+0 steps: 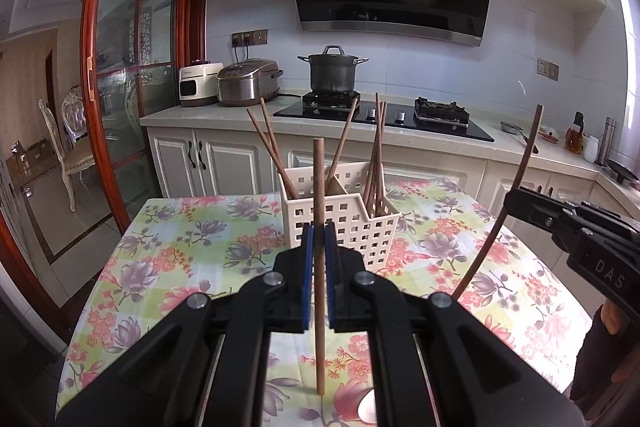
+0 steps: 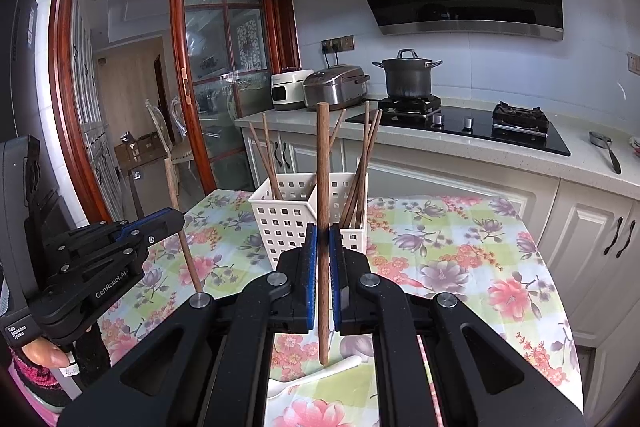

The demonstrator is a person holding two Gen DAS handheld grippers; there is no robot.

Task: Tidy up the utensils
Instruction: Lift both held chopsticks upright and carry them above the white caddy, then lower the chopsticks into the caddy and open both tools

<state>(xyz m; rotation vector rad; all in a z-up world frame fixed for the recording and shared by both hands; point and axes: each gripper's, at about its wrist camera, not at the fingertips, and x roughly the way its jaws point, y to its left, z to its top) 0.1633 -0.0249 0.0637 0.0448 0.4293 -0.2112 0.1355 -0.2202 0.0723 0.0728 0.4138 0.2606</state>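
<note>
A: What is the left gripper holding?
B: Its fingers are pinching shut on one upright chopstick, above the flowered desk.
A: And the right gripper?
B: Its fingers are clamping another chopstick the same way.
A: Where is the basket sitting?
B: On the desk just ahead, with more chopsticks leaning in its compartments. A white spoon is lying nearby.

Both mounted just behind the tongs, looking forward and slightly down along them. Left view close over the flowered bench, facing the white basket and stove. Right view alongside, facing likewise. Shared: bench, basket, stove, each other's tongs at the edge.
</note>
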